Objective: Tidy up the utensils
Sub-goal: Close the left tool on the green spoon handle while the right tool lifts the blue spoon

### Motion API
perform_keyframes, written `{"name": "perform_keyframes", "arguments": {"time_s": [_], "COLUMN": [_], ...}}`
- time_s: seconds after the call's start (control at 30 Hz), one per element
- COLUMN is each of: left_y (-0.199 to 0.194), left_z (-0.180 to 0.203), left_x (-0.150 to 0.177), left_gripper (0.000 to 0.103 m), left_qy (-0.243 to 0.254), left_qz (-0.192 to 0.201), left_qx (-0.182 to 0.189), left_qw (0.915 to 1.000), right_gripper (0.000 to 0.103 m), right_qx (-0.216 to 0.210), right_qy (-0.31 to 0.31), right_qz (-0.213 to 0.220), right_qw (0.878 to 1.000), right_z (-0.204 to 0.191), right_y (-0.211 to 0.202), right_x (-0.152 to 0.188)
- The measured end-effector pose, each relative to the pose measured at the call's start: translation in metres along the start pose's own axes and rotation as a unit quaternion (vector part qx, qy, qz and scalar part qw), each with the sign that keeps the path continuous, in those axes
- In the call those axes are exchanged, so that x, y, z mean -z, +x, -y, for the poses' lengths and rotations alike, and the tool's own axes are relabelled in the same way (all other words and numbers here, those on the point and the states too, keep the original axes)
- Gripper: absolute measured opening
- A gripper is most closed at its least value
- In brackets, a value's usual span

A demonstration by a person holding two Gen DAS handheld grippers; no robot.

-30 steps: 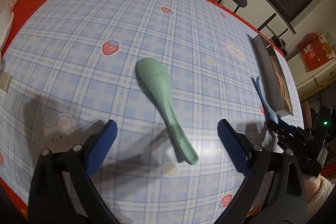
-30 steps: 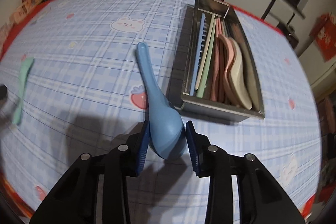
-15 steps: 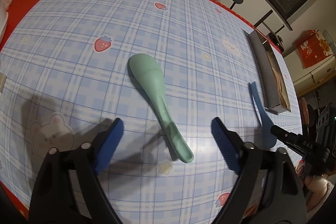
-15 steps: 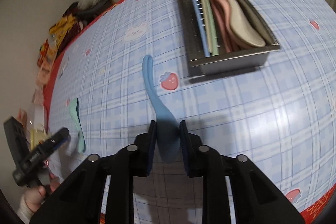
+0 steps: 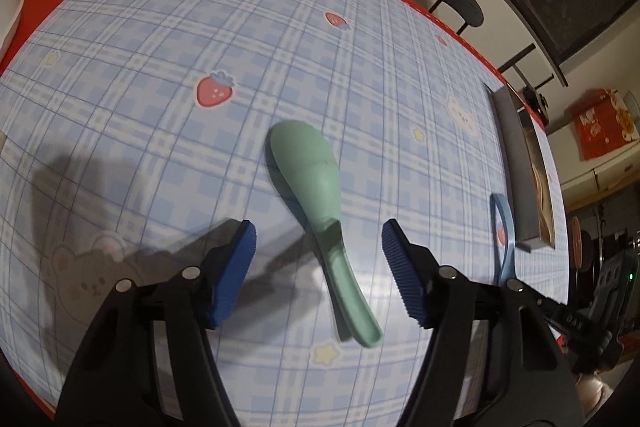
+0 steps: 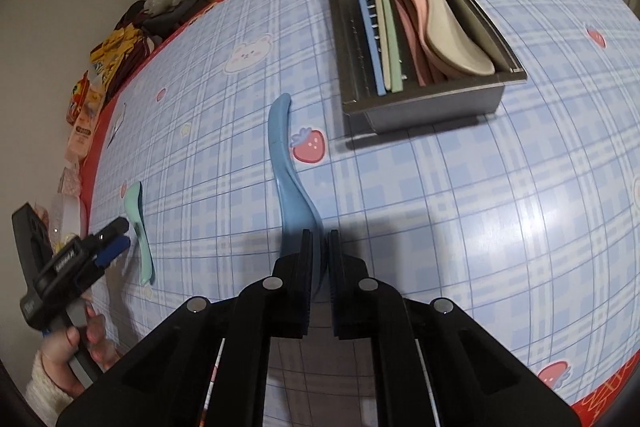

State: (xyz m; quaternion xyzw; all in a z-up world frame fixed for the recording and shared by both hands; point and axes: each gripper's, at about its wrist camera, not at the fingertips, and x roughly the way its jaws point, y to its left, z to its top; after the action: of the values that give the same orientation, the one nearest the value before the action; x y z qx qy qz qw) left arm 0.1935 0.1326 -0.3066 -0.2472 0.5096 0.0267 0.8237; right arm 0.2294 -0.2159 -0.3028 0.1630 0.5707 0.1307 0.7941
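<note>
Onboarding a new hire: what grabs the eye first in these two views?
The right gripper has its jaws shut on the bowl of a blue spoon, whose handle points toward the metal tray of pastel utensils. The left gripper straddles a green spoon lying on the plaid tablecloth; its jaws have just been closing, not yet touching.

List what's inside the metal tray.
The metal tray holds a blue stick, a green stick, pink utensils and a beige spoon on top. Anything beneath them is covered.
</note>
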Motion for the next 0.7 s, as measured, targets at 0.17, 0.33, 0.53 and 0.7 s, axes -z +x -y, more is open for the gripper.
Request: {"name": "perform_keyframes", "arguments": {"time_s": [0.17, 0.33, 0.53, 0.7], "left_y": [0.004, 0.009, 0.014, 0.01], "left_z": [0.003, 0.006, 0.012, 0.034], "left_x": [-0.004, -0.01, -0.013, -0.007], "left_gripper": [0.052, 0.044, 0.019, 0.011], "left_qy": [0.007, 0.01, 0.025, 0.066], "left_qz": [0.005, 0.013, 0.0, -0.002], "left_qx": [-0.003, -0.002, 0.007, 0.016], "left_qw": [1.0, 0.9999, 0.9997, 0.9977], "right_gripper": [0.008, 0.008, 0.008, 0.008], "right_qx": [-0.002, -0.001, -0.002, -0.003], "right_qy": [0.001, 0.0, 0.002, 0.003], "right_qz": [-0.005, -0.008, -0.008, -0.008], "right_qw": [1.0, 1.0, 1.0, 1.0], "right_z": [0.003, 0.005, 0.008, 0.01], "right_y": [0.001, 0.003, 0.002, 0.001], "right_x": [0.0, 0.001, 0.002, 0.003]}}
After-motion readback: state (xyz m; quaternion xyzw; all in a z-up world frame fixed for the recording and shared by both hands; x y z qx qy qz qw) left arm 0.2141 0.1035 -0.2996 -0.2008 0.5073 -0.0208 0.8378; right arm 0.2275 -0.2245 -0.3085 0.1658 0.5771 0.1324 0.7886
